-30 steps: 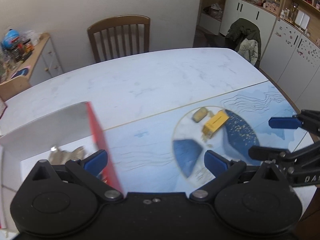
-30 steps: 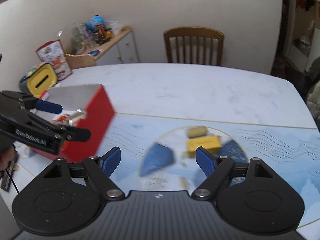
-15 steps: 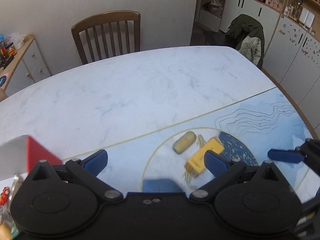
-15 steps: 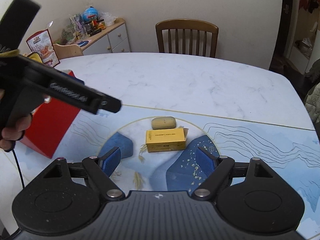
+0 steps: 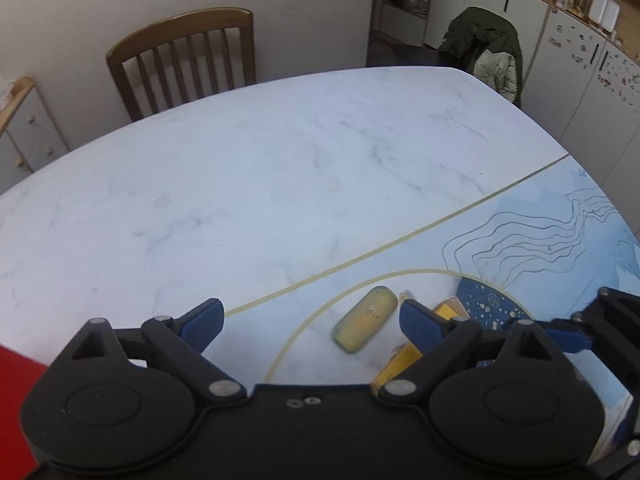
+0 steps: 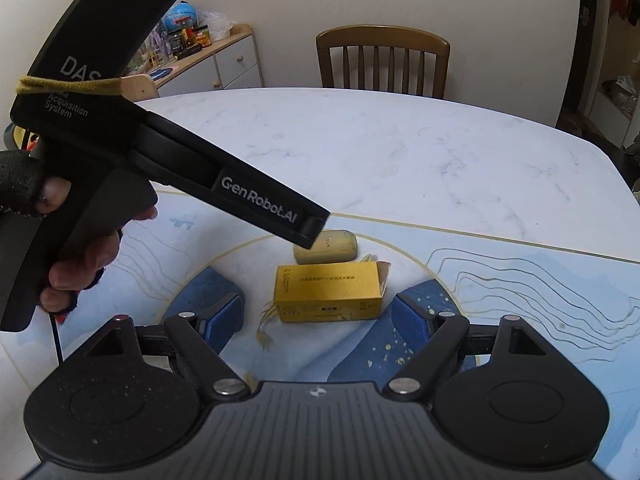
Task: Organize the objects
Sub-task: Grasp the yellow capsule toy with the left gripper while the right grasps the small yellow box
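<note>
Yellow box (image 6: 328, 291) lies on desk (image 6: 400, 152), oval case (image 6: 326, 246) touching its far side. Right tool (image 6: 318, 318) wide, straddling box w/o contact; left tool (image 5: 310, 322) wide, just been closing, over case, nothing gripped. Risk: tools sit v. close, could collide or knock case.

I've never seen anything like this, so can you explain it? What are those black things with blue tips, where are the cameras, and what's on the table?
Those are grabbing tools, one held in each of a person's hands. Each carries a camera looking forward between its two blue-tipped jaws, so each picture is taken from one tool. In the left gripper's view the jaws have just been closing a little, but they are open with nothing pinched. The right gripper is open and empty too. In its view you also see the person's hand holding the other tool. On the table, on a blue patterned mat, lie a yellow box and, just behind it, a small rounded yellowish case. Nothing is being held.
</note>
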